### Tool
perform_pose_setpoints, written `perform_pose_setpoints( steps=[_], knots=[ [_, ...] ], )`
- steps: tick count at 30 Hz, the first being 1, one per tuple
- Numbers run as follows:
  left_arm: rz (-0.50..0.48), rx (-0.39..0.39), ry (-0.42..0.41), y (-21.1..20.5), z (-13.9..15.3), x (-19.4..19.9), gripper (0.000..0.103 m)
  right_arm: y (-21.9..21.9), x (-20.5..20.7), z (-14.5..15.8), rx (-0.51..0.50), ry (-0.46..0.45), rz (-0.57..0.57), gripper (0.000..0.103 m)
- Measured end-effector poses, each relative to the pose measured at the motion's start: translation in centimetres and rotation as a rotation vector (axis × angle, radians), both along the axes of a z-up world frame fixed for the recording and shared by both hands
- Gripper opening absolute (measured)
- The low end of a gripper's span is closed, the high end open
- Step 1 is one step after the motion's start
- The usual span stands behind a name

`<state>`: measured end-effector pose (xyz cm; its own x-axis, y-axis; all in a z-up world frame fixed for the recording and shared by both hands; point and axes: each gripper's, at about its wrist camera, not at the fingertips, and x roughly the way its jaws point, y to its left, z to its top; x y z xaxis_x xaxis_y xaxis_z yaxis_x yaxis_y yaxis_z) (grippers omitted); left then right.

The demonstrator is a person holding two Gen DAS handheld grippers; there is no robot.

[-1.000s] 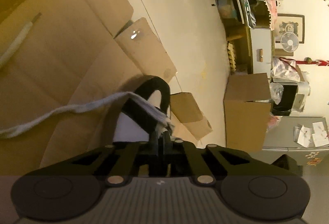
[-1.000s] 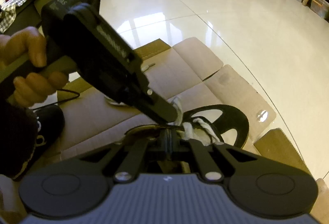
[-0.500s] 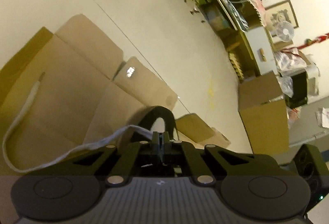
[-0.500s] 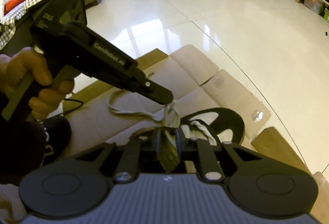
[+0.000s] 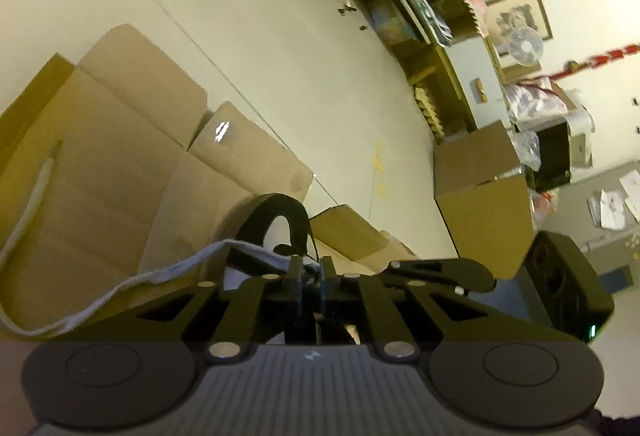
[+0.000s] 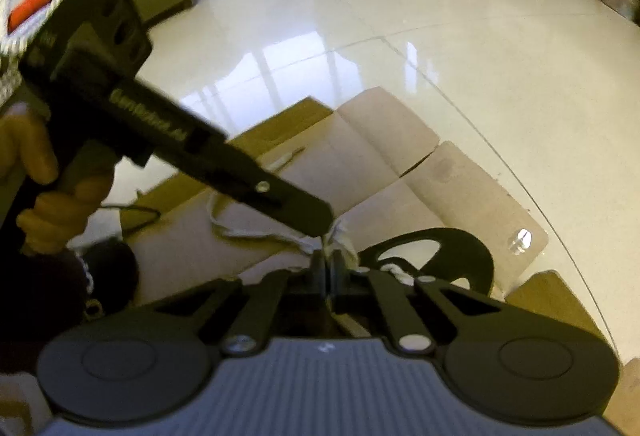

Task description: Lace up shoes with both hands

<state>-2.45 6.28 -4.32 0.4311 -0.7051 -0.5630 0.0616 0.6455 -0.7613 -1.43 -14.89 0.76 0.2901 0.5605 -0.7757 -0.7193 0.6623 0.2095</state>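
The left gripper [image 5: 309, 270] sits low in the middle of its own view, and its jaws are opening, a narrow gap between the fingers with the white lace [image 5: 160, 276] running in between them, no longer squeezed. From there the lace trails away to the left edge of the frame and loops across the flattened cardboard [image 5: 100, 156], its far end lying at the left. Just above the fingertips is the black shoe [image 5: 288, 208], its dark collar arching over a pale lining, resting on the cardboard on a shiny tiled floor [image 5: 240, 16]. In the right wrist view, the right gripper [image 6: 327, 270] is pinched tight, low centre, with a bit of white lace caught between its fingertips. The left gripper reaches in from the upper left here, gripped by a hand [image 6: 52, 196], its tip meeting the lace right above the right gripper. The shoe shows at the lower right of that meeting point.
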Motion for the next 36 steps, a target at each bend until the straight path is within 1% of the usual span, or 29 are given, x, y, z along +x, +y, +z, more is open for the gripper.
perform_pose_setpoints(
  steps=[1, 2, 5, 8, 11, 14, 15, 17, 19, 21, 25, 29, 31, 34, 36],
  knots=[
    [-0.016, 0.017, -0.015, -0.2, 0.1, -0.2, 0.023, -0.2, 0.1, 0.1, 0.012, 0.005, -0.011, 0.001],
    [-0.032, 0.03, -0.023, -0.4, 0.2, -0.3, 0.027, -0.5, 0.3, 0.6, 0.043, 0.011, -0.036, 0.001],
    [-0.091, 0.06, -0.046, -1.5, 0.3, -0.7, 0.027, -1.2, 1.0, 1.8, 0.126, 0.027, -0.091, 0.001],
    [-0.129, 0.085, -0.086, -2.5, 0.5, -0.8, 0.027, -1.6, 1.6, 3.4, 0.19, 0.029, -0.113, 0.001],
    [-0.132, 0.109, -0.134, -3.4, 0.9, -0.3, 0.027, -1.6, 1.8, 4.7, 0.235, 0.026, -0.119, 0.001],
    [-0.125, 0.122, -0.177, -3.7, 1.4, 0.0, 0.027, -2.1, 1.7, 6.5, 0.308, 0.01, -0.127, 0.001],
    [-0.118, 0.124, -0.195, -3.7, 1.7, 0.0, 0.026, -2.3, 1.7, 7.3, 0.329, -0.004, -0.133, 0.001],
    [-0.107, 0.128, -0.222, -3.6, 2.1, 0.0, 0.005, -2.5, 1.7, 8.2, 0.344, -0.03, -0.142, 0.001],
    [-0.092, 0.129, -0.254, -3.3, 3.0, 0.1, 0.004, -2.8, 1.7, 9.2, 0.364, -0.059, -0.159, 0.001],
    [-0.082, 0.119, -0.276, -3.1, 4.0, 0.1, 0.004, -3.1, 1.7, 9.7, 0.391, -0.065, -0.167, 0.001],
    [-0.072, 0.102, -0.303, -2.8, 5.7, -0.3, 0.003, -3.6, 1.6, 11.5, 0.449, -0.088, -0.177, 0.001],
    [-0.064, 0.075, -0.323, -2.2, 7.8, -0.8, 0.003, -3.6, 1.6, 12.4, 0.488, -0.092, -0.174, 0.001],
    [-0.061, 0.068, -0.337, -2.0, 8.7, -1.0, 0.003, -3.5, 1.3, 13.7, 0.518, -0.1, -0.162, 0.001],
    [-0.065, 0.07, -0.367, -1.7, 10.7, -1.6, 0.003, -3.3, 0.9, 15.0, 0.516, -0.125, -0.15, 0.001],
    [-0.064, 0.066, -0.39, -1.5, 11.7, -2.0, 0.003, -3.1, 0.4, 16.3, 0.535, -0.14, -0.139, 0.001]
  ],
)
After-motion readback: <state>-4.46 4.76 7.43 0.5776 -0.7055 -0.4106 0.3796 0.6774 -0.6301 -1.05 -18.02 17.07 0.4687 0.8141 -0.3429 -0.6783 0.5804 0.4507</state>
